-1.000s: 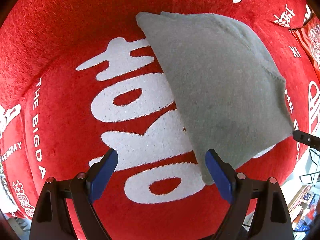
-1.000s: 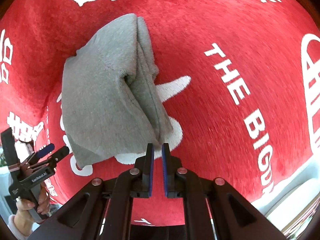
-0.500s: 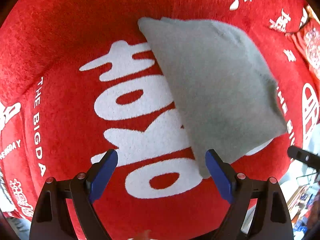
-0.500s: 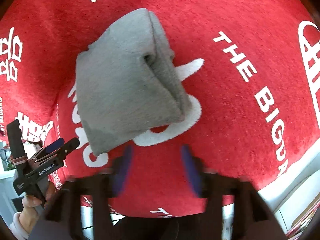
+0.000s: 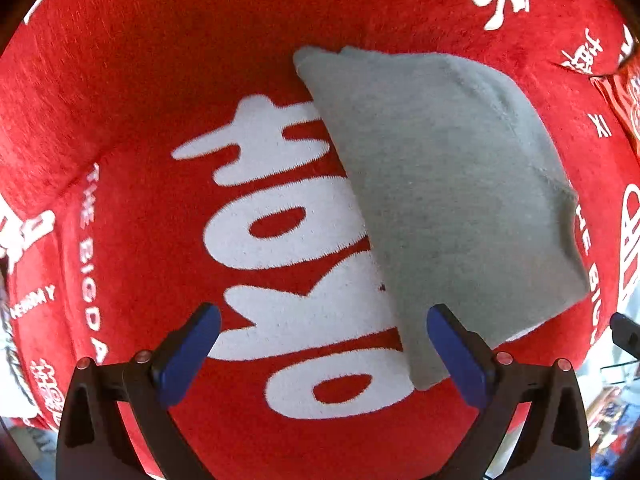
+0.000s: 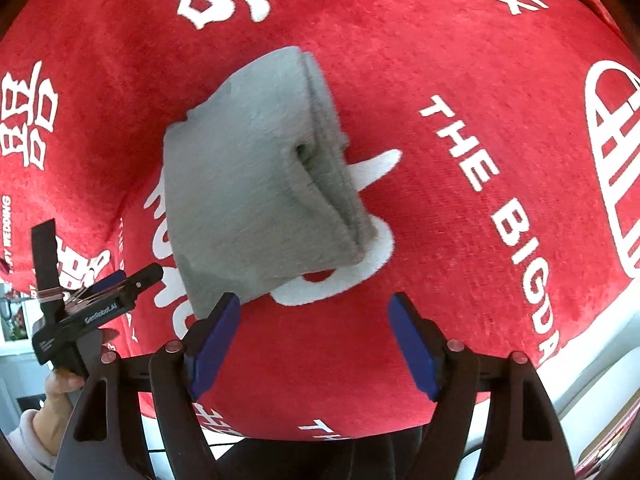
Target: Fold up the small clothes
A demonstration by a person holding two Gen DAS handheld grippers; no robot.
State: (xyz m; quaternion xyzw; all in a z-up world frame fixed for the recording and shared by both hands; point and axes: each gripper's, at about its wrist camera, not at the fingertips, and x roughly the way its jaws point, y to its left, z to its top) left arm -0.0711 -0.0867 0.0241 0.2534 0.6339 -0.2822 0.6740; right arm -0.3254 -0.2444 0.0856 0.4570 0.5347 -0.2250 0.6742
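The left gripper (image 5: pixel 322 350) hung with its blue-padded fingers (image 5: pixel 188 354) spread wide and nothing between them. Its right finger reached over the near corner of the folded grey garment (image 5: pixel 444 204); whether it touched the fabric could not be told. From there the garment stretched up and away to the right, lying flat on the red cloth (image 5: pixel 152 80) and covering part of the big white lettering (image 5: pixel 280 240).

The right gripper (image 6: pixel 314 346) was likewise spread apart and empty, poised above bare red cloth (image 6: pixel 460 60). The grey garment (image 6: pixel 248 200) lay just beyond its left finger (image 6: pixel 214 344), with the stacked folded layers showing along the garment's right edge. White print reading "THE BIGDA" (image 6: pixel 492 216) ran along the cloth to the right, toward its edge. At the left edge of that view, the left gripper (image 6: pixel 120 292) was held in a hand (image 6: pixel 52 404), well apart from the garment's left side.
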